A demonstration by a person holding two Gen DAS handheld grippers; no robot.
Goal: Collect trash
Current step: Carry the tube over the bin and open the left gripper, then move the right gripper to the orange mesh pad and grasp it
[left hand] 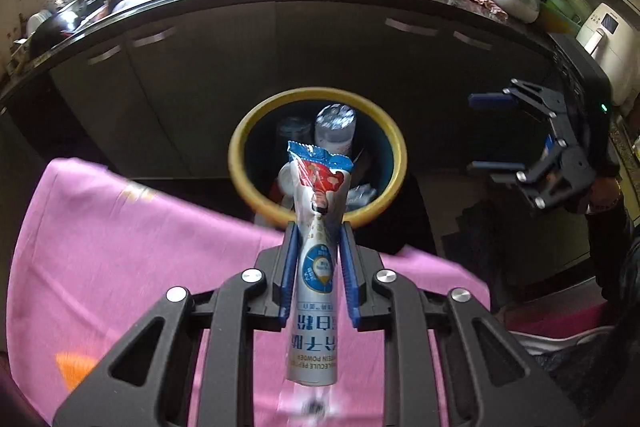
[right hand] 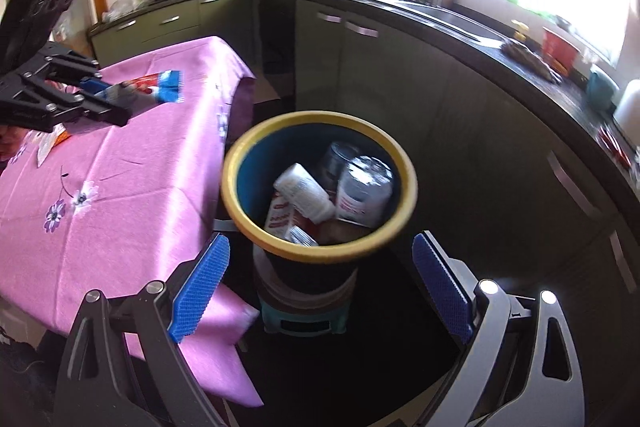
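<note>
While the pink flowered tablecloth surface (right hand: pixel 120 163) fills the near side, the round bin with the yellow rim and blue inside (right hand: pixel 408 183) stands just off its edge on a small stool, already holding white plastic bottles (right hand: pixel 304 195) and a clear one.

Now the left hand-held gripper (left hand: pixel 318 247), out over the cloth: its blue pads are closed on a long thin foil sachet, white and blue with a torn red-and-blue top (left hand: pixel 318 195). The pinch sits about mid-length, and the torn end points forward at the bin mouth. It looks feather-light, floppy and a bit slick, so I'd say a middle hold like this one suits it; a grip near either end would let it droop.

Over on the other side, the right hand-held gripper (right hand: pixel 320 279) hangs above the bin, spread wide, carrying nothing.
</note>
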